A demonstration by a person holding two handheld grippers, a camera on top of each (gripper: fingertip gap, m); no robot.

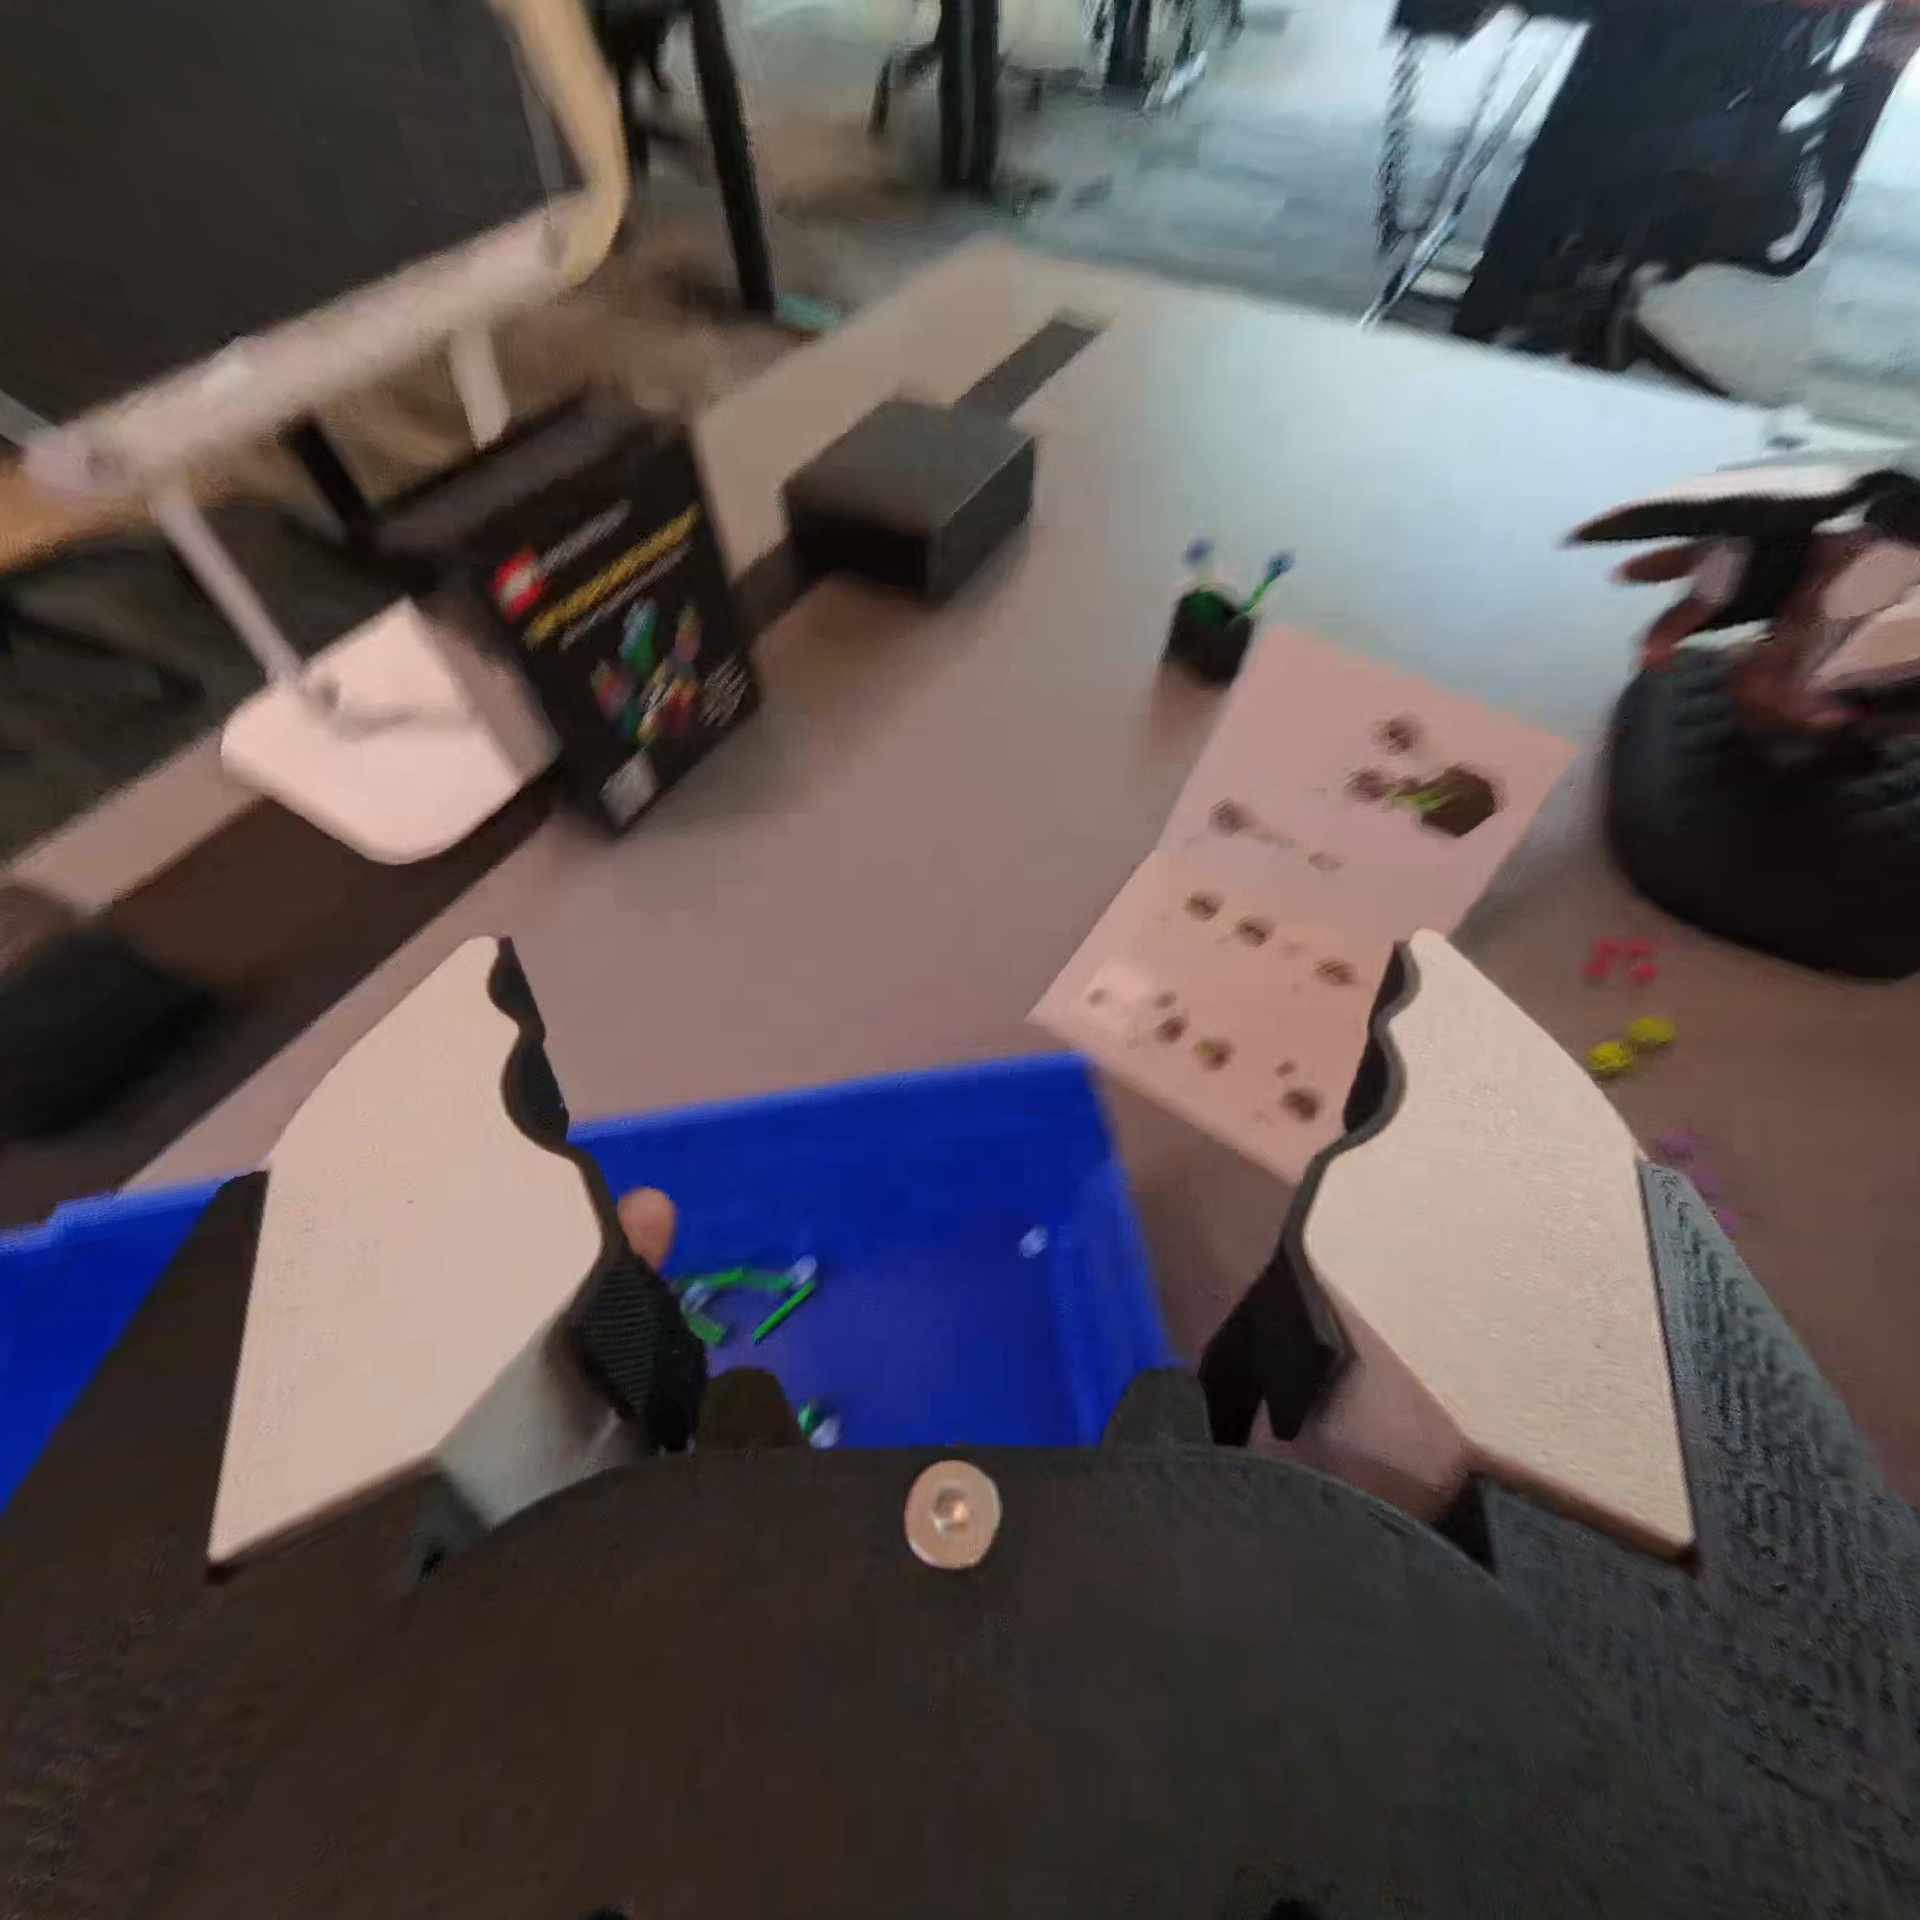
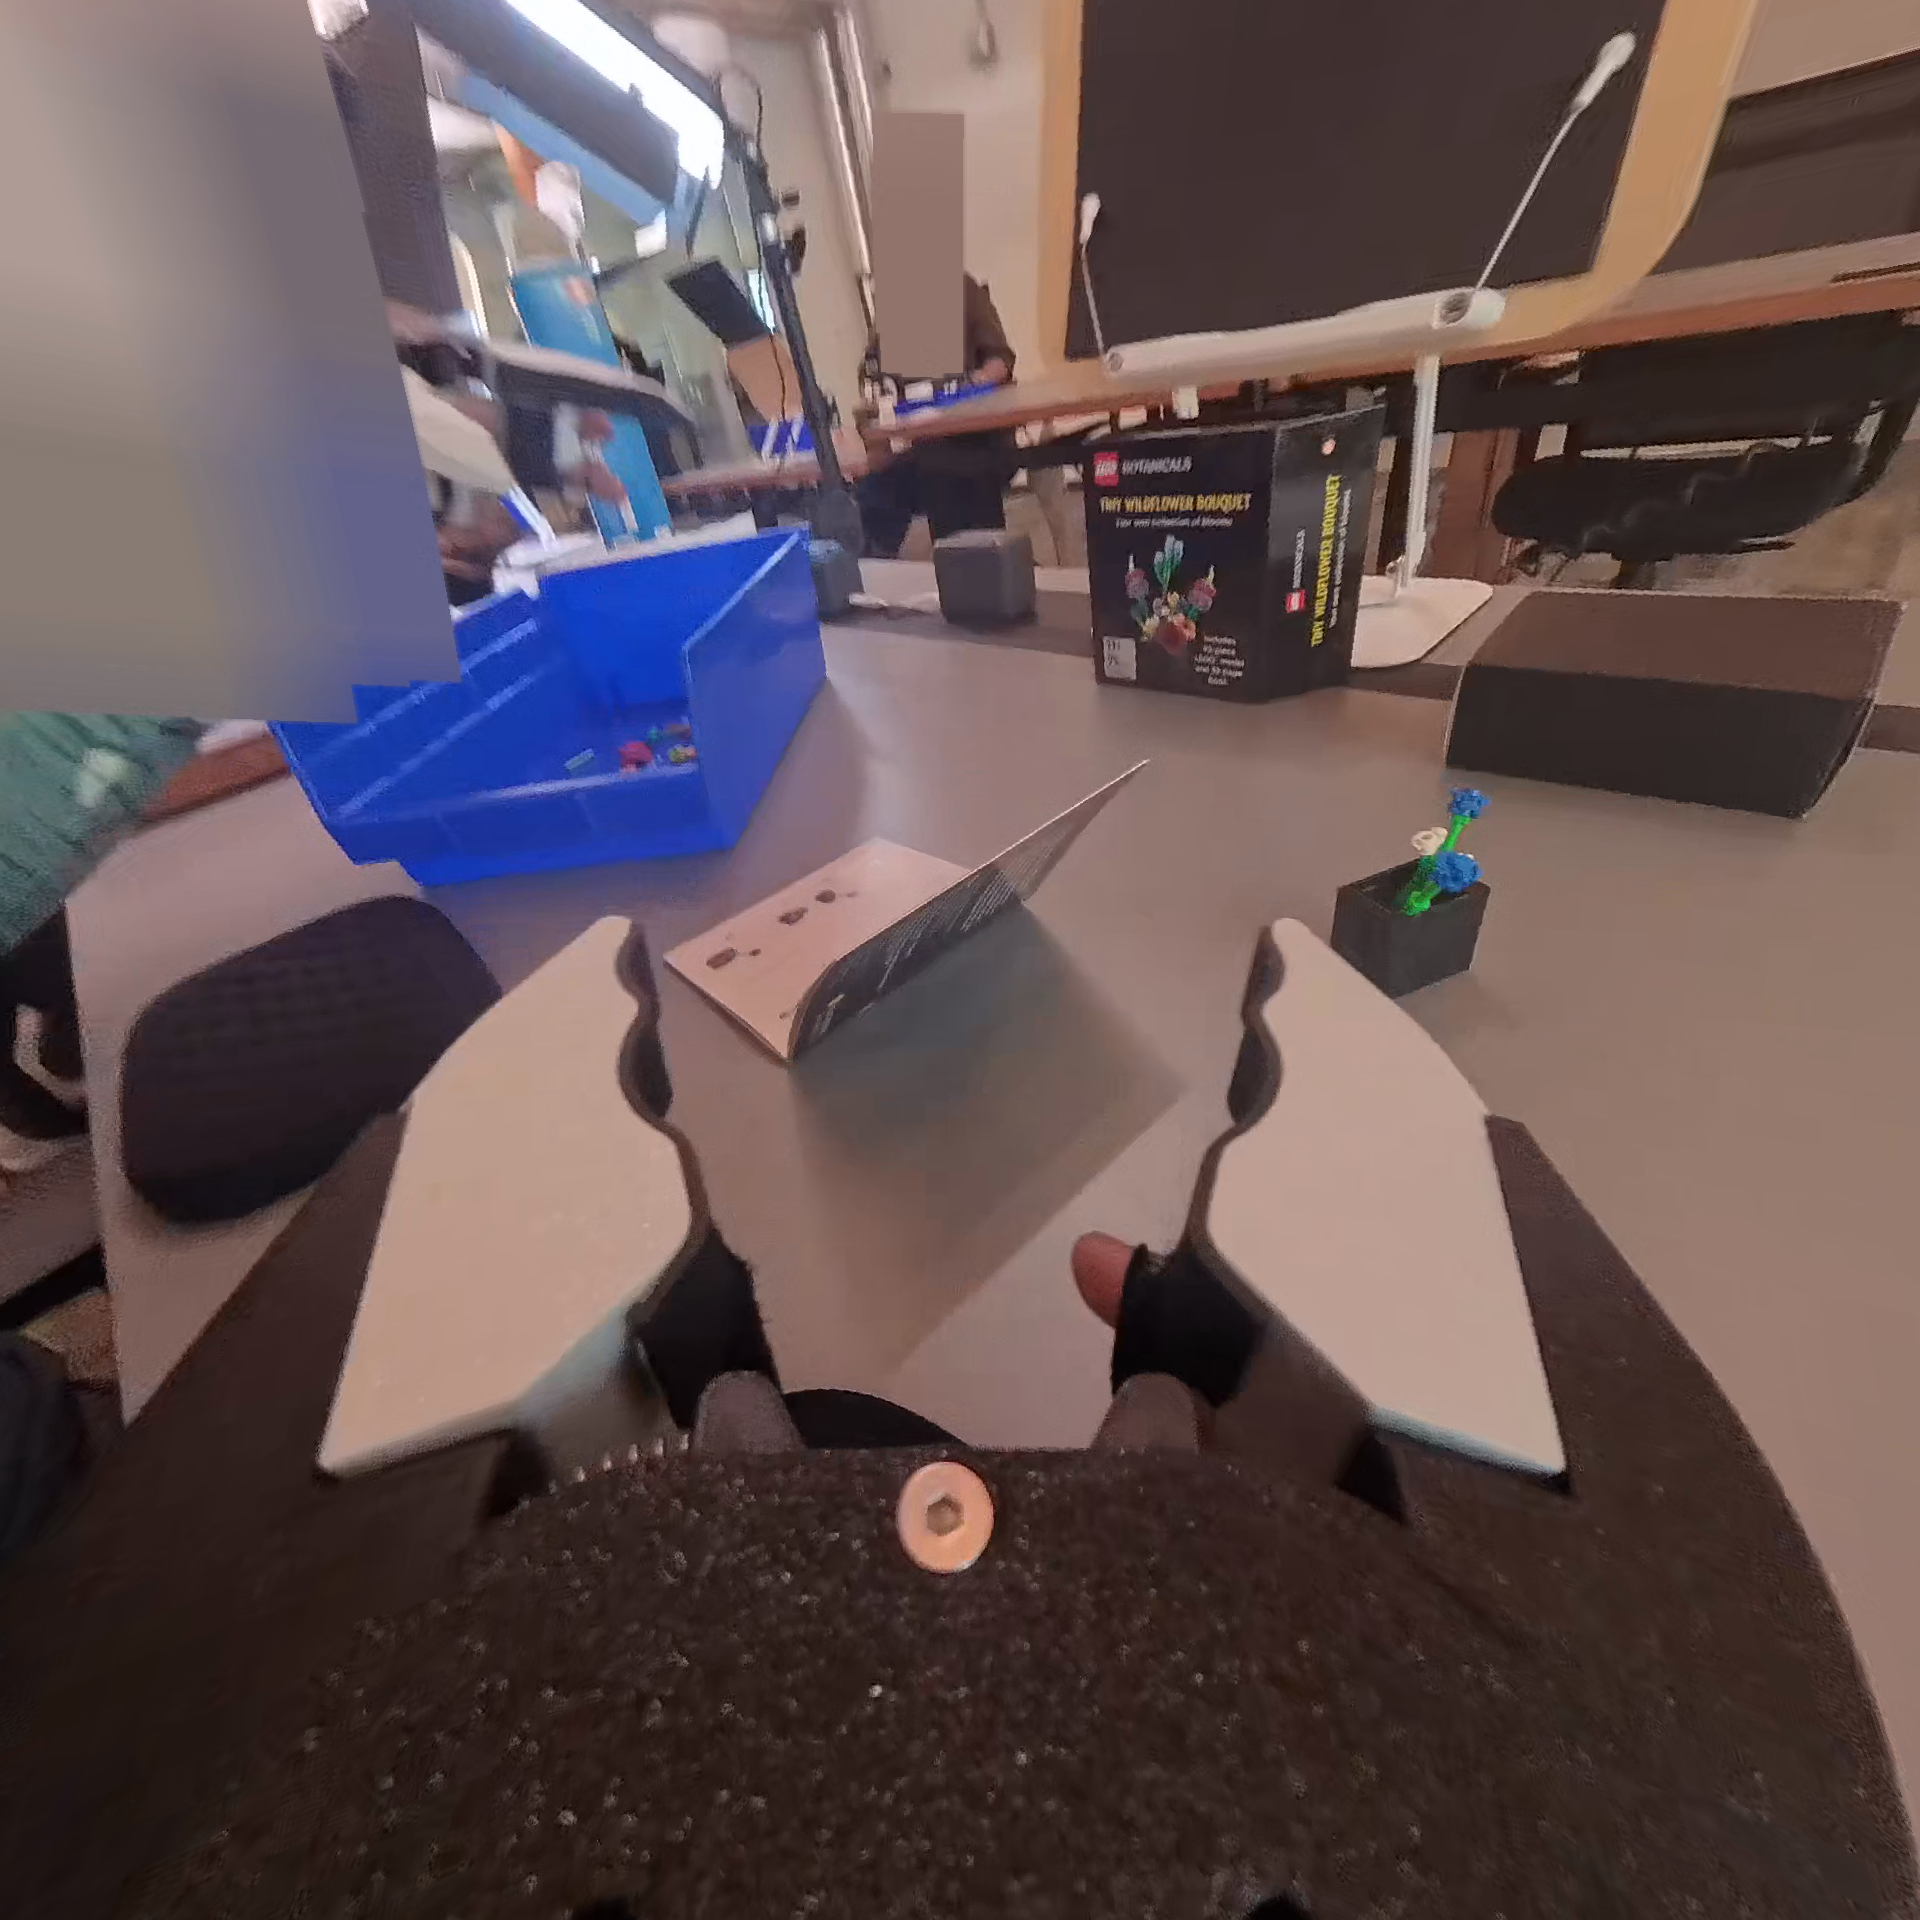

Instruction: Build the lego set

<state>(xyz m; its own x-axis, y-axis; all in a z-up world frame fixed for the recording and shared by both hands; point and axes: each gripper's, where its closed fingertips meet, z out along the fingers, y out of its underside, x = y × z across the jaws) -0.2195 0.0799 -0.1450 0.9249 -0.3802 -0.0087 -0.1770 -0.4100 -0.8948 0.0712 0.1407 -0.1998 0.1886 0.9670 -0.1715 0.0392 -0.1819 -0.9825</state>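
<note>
Left gripper (image 1: 951,1049) spread wide, empty, poised over the blue bin (image 1: 935,1143) at lower centre of the left wrist view; view blurred. Loose green stem pieces (image 1: 753,1294) lie on the bin floor, thin and scattered, with small pale bits beside them. Right gripper (image 2: 951,1029) also spread, holding nothing, low over bare desk (image 2: 1662,1091). Risk, as I judge it: the stems are slender and lie flat, so broad fingers could skate over them or pinch two together; the bin wall may block a low approach. The open instruction booklet (image 2: 831,956) stands tented at mid-frame in the right wrist view, easily knocked flat by a sweep. Build so far: small black pot (image 2: 1408,935), right of centre, holding blue flowers on green stems (image 2: 1444,862), leaning, plus one white bloom. Looks top-heavy; a nudge could tip it. The black set box (image 2: 1226,561) stands upright behind.
</note>
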